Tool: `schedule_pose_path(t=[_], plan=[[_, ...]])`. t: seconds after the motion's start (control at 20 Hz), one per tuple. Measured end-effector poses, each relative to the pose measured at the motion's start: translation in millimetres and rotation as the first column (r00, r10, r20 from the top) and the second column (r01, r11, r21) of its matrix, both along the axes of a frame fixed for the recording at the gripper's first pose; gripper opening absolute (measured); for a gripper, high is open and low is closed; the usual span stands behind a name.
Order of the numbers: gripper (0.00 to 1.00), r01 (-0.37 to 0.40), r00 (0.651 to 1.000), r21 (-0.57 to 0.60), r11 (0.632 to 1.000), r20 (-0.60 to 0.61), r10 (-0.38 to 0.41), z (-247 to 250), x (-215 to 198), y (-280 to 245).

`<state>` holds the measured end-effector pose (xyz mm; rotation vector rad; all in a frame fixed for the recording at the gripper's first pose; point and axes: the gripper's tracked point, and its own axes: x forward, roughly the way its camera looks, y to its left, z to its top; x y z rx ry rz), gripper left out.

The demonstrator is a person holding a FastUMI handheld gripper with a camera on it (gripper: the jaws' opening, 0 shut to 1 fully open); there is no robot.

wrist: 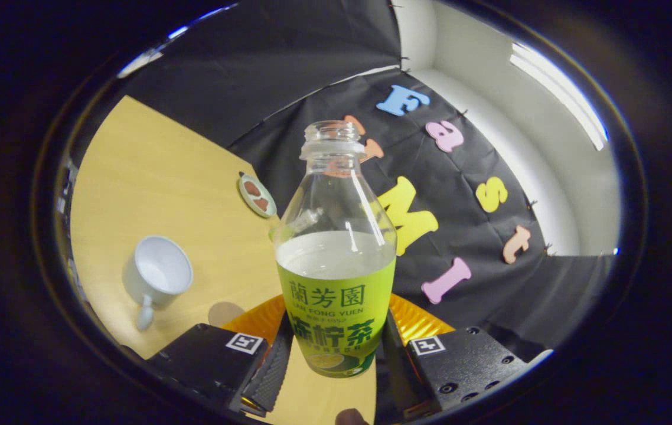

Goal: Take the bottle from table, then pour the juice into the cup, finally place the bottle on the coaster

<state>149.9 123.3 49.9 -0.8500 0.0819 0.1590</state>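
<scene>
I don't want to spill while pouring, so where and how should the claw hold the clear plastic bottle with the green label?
Grip the clear plastic bottle with the green label across its labelled lower body, from the side, as the claw does now with a finger on each flank. That part is straight-walled; the shoulder tapers, and the neck is open.

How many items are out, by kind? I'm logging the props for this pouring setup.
Juice bottle, uncapped, held between the jaws of the gripper: 1
White cup with a handle: 1
Small dish near the wall: 1
Round coaster just ahead of the fingers: 1
Orange tray behind the bottle: 1
Total: 5
</scene>
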Motion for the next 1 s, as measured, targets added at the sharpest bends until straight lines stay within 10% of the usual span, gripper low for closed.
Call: schedule_pose_path(t=[0.35,1.0], plan=[[0.76,-0.017,0.994,0.501,0.865,-0.085,0.068,20.5,-6.0,-10.1],[0.77,-0.046,0.985,0.692,0.720,-0.090,0.150,37.1,27.4,10.2]])
